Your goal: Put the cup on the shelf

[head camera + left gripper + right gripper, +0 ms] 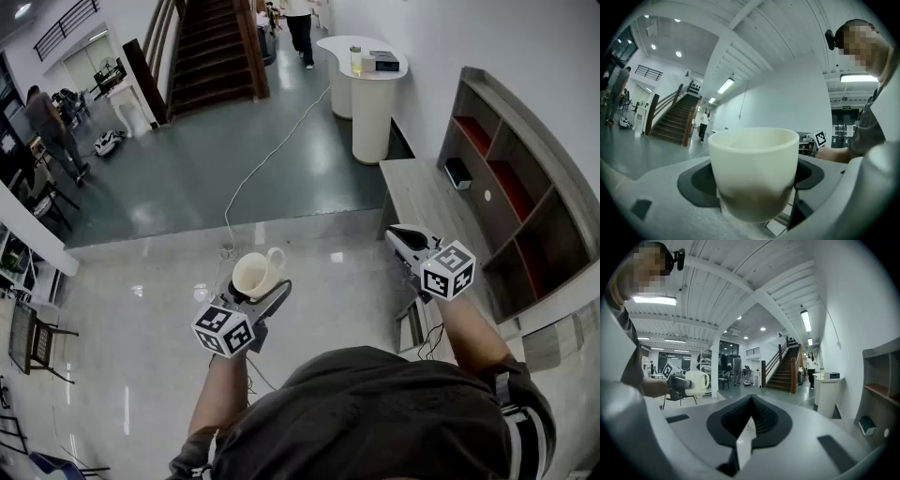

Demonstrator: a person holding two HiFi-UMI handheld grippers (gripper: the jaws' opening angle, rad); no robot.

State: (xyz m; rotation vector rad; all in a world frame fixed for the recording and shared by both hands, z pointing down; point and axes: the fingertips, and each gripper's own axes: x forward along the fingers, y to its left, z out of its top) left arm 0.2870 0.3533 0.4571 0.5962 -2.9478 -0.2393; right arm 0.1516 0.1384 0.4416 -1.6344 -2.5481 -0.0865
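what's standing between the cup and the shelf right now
Only the right tool, shut and empty, hangs between the cream ceramic cup, held in the left tool, and the grey wooden shelf unit. Otherwise nothing visible.
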